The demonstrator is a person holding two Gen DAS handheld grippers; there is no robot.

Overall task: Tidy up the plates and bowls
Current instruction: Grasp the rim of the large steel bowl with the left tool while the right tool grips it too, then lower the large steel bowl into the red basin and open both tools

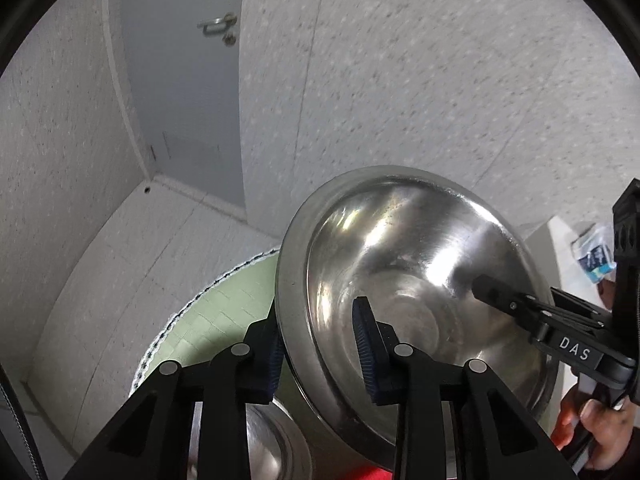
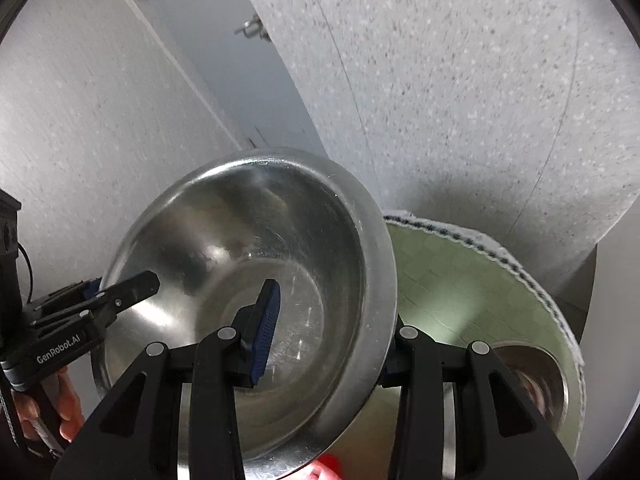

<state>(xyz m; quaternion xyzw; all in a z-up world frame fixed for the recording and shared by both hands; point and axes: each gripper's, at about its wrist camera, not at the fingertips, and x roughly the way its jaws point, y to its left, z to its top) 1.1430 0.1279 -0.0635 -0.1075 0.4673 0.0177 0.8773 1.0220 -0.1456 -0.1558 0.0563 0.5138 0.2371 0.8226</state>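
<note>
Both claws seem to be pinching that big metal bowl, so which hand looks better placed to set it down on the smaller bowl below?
Probably neither alone. The left gripper and right gripper each straddle opposite rims of the steel bowl, tilted above the green mat and the smaller bowl. Lowering together looks steadiest.

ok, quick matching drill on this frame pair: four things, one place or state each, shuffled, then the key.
Things
1. large steel bowl
2. left gripper
3. green mat
4. small steel bowl

Places or states
A. resting on the mat, low in view
B. tilted, held by its rim from both sides
C. spread under the bowls
D. one finger inside the bowl, one outside it

The right gripper straddles the opposite rim the same way.

Pairs: 1-B, 2-D, 3-C, 4-A
</note>
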